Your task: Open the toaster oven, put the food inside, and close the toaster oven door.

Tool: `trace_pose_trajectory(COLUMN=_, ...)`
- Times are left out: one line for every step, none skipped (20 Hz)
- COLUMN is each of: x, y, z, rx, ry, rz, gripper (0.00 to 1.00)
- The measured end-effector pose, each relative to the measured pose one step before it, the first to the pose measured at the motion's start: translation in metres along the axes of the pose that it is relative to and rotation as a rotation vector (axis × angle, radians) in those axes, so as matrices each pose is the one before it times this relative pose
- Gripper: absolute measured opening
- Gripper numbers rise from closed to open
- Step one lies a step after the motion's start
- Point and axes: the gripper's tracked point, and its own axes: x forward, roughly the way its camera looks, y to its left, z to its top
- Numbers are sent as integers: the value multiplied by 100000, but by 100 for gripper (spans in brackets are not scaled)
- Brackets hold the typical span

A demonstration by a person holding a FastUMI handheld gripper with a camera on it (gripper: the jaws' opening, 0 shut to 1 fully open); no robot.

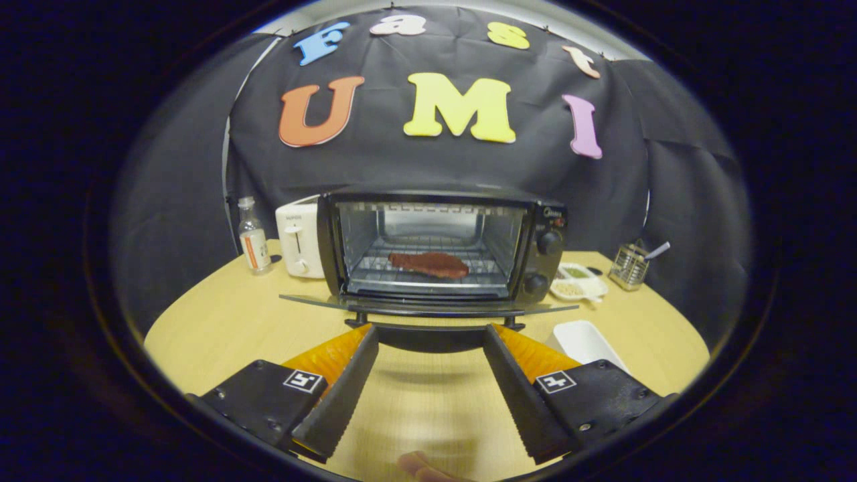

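Observation:
A black toaster oven [549,231] stands on the wooden table [221,321] with its glass door [428,306] folded down flat toward me. A reddish-brown piece of food [428,264] lies on the wire rack inside. The door's black handle [428,337] sits just ahead of my fingertips, spanning the gap between them. My gripper [428,329] is open wide, its two fingers [345,381] apart with nothing held, a little lower than the door's front edge.
Left of the oven are a white toaster [299,241] and a small bottle [254,235]. To its right sit a white divided dish [579,281], a wire holder with a utensil [629,266], and a white tray [586,341] beside my right finger.

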Motion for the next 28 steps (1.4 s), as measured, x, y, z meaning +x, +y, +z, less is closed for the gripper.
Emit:
trace_pose_trajectory(x=322, y=-100, z=1038, rx=-2293, ry=-1661, rz=-543, gripper=100)
trace_pose_trajectory(x=421, y=-17, z=1072, rx=-1370, ry=-1800, rz=-346, gripper=100)
trace_pose_trajectory(x=504, y=-10, z=1086, rx=-1121, ry=-1461, rz=-289, gripper=100)
trace_pose_trajectory(x=558, y=-32, z=797, rx=-172, ry=-427, rz=-276, gripper=100)
trace_pose_trajectory(x=521, y=-55, z=672, rx=386, ry=106, rz=-347, gripper=100)
trace_pose_trajectory(x=449, y=-71, z=621, rx=597, ry=798, rz=-318, gripper=100)
trace_pose_trajectory(x=390, y=6, z=709, rx=81, ry=348, rz=-553, gripper=100)
trace_pose_trajectory(x=645, y=-42, z=670, rx=-283, ry=179, rz=-378, gripper=100)
trace_pose_trajectory(x=741, y=-179, z=535, rx=-602, ry=1112, rz=-855, gripper=100)
trace_pose_trajectory(x=401, y=-360, z=159, rx=-142, ry=1992, rz=-1097, gripper=100)
trace_pose_trajectory(x=419, y=-320, z=423, rx=246, ry=1402, rz=-1404, gripper=100)
trace_pose_trajectory(x=332, y=-253, z=720, rx=-580, ry=-207, rz=-872, gripper=100)
trace_pose_trajectory(x=252, y=-252, z=913, rx=-651, ry=-589, rz=-28, gripper=100)
trace_pose_trajectory(x=267, y=-232, z=515, rx=-371, ry=29, rz=-305, gripper=100)
trace_pose_trajectory(x=-190, y=-315, z=715, rx=-89, ry=-587, rz=-175, gripper=100)
trace_pose_trajectory(x=-352, y=-382, z=688, rx=149, ry=-525, rz=-515, gripper=100)
trace_pose_trajectory(x=-779, y=-372, z=863, rx=637, ry=-1254, rz=-68, gripper=100)
trace_pose_trajectory(x=-762, y=-277, z=891, rx=684, ry=-1864, rz=623, gripper=100)
trace_pose_trajectory(x=-994, y=-57, z=956, rx=475, ry=-2319, rz=972, gripper=100)
trace_pose_trajectory(x=-1126, y=-180, z=1105, rx=174, ry=-2310, rz=672, gripper=100)
trace_pose_trajectory(x=-1341, y=-202, z=1020, rx=-58, ry=-2040, rz=463, gripper=100)
trace_pose_trajectory(x=-1548, y=-164, z=1060, rx=19, ry=-2503, rz=453, gripper=100)
trace_pose_trajectory(x=-1686, y=-93, z=1395, rx=164, ry=-3190, rz=998, gripper=100)
trace_pose_trajectory(x=-1872, y=-83, z=1585, rx=406, ry=-3853, rz=884, gripper=100)
trace_pose_trajectory(x=-1948, y=-175, z=1761, rx=42, ry=-4433, rz=672, gripper=100)
trace_pose_trajectory(x=-2010, y=-236, z=1774, rx=-647, ry=-4553, rz=580, gripper=100)
trace_pose_trajectory(x=-1957, y=-257, z=1640, rx=-1127, ry=-4121, rz=290, gripper=100)
trace_pose_trajectory(x=-1845, y=-163, z=1316, rx=-1365, ry=-2917, rz=537, gripper=100)
